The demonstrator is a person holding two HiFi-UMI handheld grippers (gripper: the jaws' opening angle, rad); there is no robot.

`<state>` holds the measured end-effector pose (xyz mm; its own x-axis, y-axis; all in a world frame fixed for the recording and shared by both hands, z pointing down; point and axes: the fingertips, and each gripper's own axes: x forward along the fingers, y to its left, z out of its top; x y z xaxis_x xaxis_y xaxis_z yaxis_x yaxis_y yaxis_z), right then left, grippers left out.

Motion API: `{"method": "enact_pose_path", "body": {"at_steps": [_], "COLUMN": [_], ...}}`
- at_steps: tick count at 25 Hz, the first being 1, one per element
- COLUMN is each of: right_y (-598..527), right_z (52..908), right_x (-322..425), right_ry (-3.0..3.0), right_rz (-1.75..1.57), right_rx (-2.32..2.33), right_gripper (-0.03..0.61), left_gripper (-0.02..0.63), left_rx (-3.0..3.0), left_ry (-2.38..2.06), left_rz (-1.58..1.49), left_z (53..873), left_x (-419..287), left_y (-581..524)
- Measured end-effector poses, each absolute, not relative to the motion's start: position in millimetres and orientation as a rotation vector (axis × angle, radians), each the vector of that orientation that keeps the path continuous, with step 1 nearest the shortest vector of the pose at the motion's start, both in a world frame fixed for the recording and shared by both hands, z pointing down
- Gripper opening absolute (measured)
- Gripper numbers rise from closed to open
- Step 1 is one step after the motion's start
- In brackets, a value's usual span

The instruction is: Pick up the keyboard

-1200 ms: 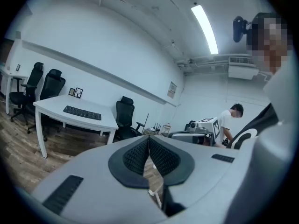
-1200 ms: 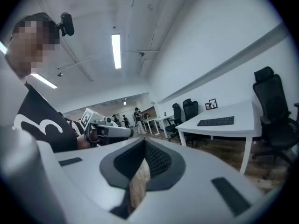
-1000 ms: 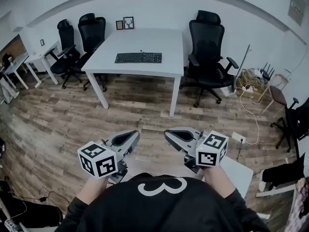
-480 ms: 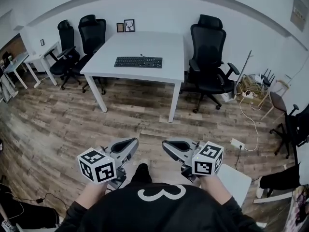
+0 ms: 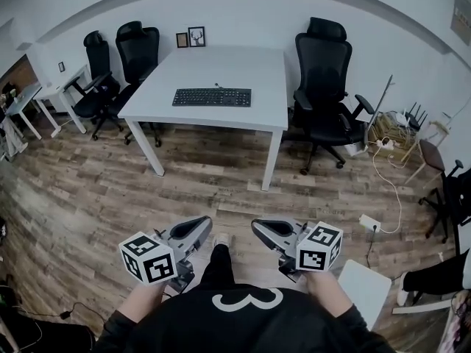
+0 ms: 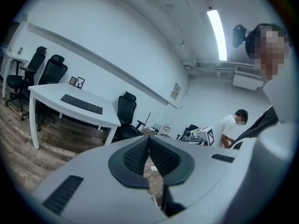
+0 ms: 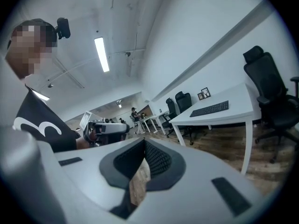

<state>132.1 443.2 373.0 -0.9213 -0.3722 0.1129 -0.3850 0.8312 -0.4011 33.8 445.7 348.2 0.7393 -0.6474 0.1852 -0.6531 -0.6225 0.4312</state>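
Observation:
A black keyboard (image 5: 212, 97) lies on a white table (image 5: 221, 68) across the room, far from both grippers; it also shows as the keyboard (image 6: 81, 104) in the left gripper view and the keyboard (image 7: 209, 108) in the right gripper view. My left gripper (image 5: 203, 222) is held low in front of the person's body, jaws shut and empty. My right gripper (image 5: 257, 226) sits beside it, also shut with nothing between its pads. The two point toward each other over the wooden floor.
Black office chairs stand around the table: one chair (image 5: 324, 87) at its right, two chairs (image 5: 121, 57) at its left. Cables and a power strip (image 5: 369, 223) lie on the floor at right. Another person (image 6: 231, 127) stands in the background. Picture frames (image 5: 190, 37) lean against the wall.
Both grippers have sunk lower and drawn nearer to the body. The table and keyboard have shifted slightly in the head view as the person moved.

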Motion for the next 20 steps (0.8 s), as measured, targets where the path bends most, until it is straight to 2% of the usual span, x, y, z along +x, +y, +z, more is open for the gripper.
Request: {"method": "enact_pose_path", "body": {"at_steps": [8, 20], "right_y": [350, 142], "right_z": [398, 387], "right_x": [111, 33], "right_ry": [-2.91, -2.845], "right_rz": [0.762, 0.83], "right_rx": [0.649, 0.635], "right_gripper": [0.009, 0.009], "left_gripper": [0.014, 0.014], "left_rx": [2.383, 2.342], "left_ry": [-0.976, -0.981], "left_rz": [-0.013, -0.007], "left_z": [371, 363], "left_x": [0, -92], "left_y": [349, 141]}}
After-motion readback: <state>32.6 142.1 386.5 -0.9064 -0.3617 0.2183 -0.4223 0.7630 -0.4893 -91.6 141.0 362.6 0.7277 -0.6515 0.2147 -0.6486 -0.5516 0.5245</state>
